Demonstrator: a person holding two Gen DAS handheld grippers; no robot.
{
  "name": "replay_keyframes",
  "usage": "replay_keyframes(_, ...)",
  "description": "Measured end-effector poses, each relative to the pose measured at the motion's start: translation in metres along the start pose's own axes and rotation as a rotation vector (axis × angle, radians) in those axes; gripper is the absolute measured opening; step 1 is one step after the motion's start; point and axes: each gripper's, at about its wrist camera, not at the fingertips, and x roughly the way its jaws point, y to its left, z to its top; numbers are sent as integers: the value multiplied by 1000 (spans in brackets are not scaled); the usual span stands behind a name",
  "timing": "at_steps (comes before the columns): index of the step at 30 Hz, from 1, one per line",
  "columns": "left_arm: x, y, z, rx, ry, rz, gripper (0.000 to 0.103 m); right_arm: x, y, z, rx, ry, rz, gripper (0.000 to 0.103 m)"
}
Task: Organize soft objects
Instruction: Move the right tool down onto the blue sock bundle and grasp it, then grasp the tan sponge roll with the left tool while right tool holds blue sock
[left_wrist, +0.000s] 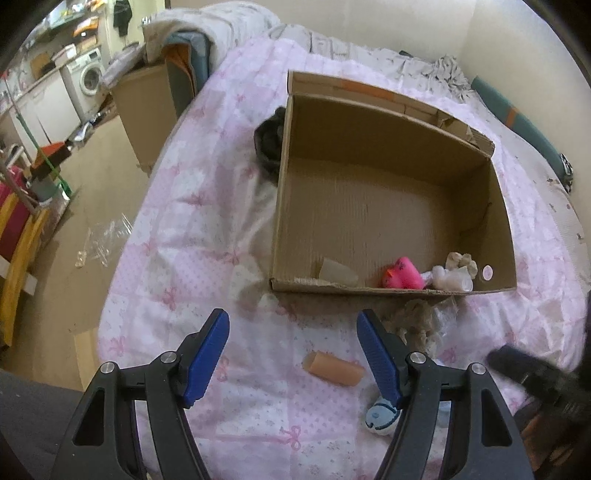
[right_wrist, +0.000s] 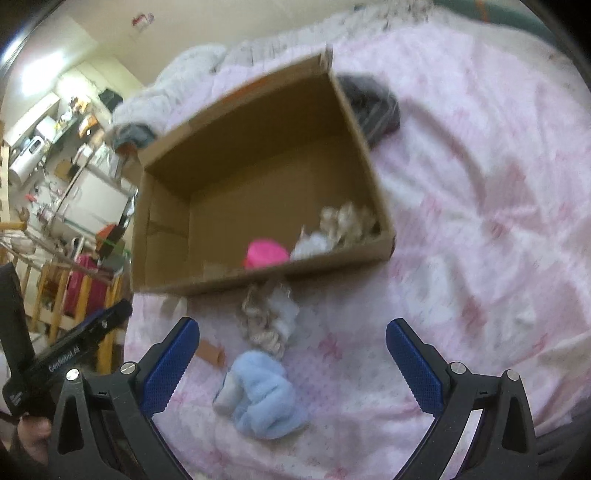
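An open cardboard box (left_wrist: 280, 206) (right_wrist: 162, 280) lies on the pink bedspread. Inside, near its front wall, sit a pink plush toy (left_wrist: 402, 275) (right_wrist: 266, 253) and a beige-and-white soft bundle (left_wrist: 452, 271) (right_wrist: 340, 225). In front of the box lie a beige fluffy toy (left_wrist: 417, 321) (right_wrist: 264, 321), a tan tube-shaped piece (left_wrist: 334, 369) (right_wrist: 210, 352) and a light blue plush (left_wrist: 382, 415) (right_wrist: 262, 397). My left gripper (left_wrist: 291, 350) is open and empty above the tube. My right gripper (right_wrist: 293, 363) is open and empty, with the blue plush between its fingers.
A dark bundle (left_wrist: 269, 140) (right_wrist: 373, 105) lies against the box's far side. The bed's left edge drops to a floor with a cardboard carton (left_wrist: 147, 110) and clutter. Rumpled bedding lies at the bed's far end (left_wrist: 229, 26).
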Motion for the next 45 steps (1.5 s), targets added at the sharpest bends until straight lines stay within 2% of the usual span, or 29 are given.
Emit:
replay_keyframes(3, 5, 0, 0, -10, 20, 2, 69, 22, 14, -10, -49, 114, 17, 103)
replay_keyframes(7, 8, 3, 1, -24, 29, 5, 69, 41, 47, -30, -167, 150, -67, 103)
replay_keyframes(9, 7, 5, 1, -37, 30, 5, 69, 47, 57, -42, -163, 151, -103, 103)
replay_keyframes(12, 8, 7, 3, -56, 34, -4, 69, 53, 67, -59, -133, 119, -242, 103)
replay_keyframes(16, 9, 7, 3, -56, 36, -11, 69, 69, 65, -64, -60, 127, -275, 103)
replay_keyframes(19, 9, 6, 3, -48, 39, 0, 69, 84, 69, -66, -54, 155, -278, 103)
replay_keyframes(22, 14, 7, 1, -49, 62, 19, 69, 96, 73, -65, -57, 171, -233, 103)
replay_keyframes(23, 17, 8, 0, -56, 84, 4, 69, 100, 74, -65, -69, 177, -231, 86)
replay_keyframes(25, 27, 9, -2, -69, 150, -37, 69, 103, 75, -64, -84, 188, -215, 78)
replay_keyframes(26, 31, 9, -4, -71, 173, -51, 69, 101, 74, -62, -86, 189, -196, 69)
replay_keyframes(29, 41, 7, -7, -70, 226, -69, 69, 97, 70, -58, -64, 206, -136, 51)
replay_keyframes(32, 50, 4, -8, -72, 264, -88, 69, 83, 63, -54, -44, 212, -81, 42)
replay_keyframes(35, 62, -4, -8, -53, 300, -108, 69, 61, 56, -48, -31, 209, -19, 40)
replay_keyframes(39, 85, -21, -19, 14, 385, -115, 69, 29, 48, -32, -50, 176, 29, 39)
replay_keyframes(43, 93, -42, -27, 119, 380, -75, 69, 10, 35, -23, -68, 129, 54, 39)
replay_keyframes(45, 96, -51, -32, 163, 378, -55, 67, 9, 23, -23, -39, 112, 95, 39)
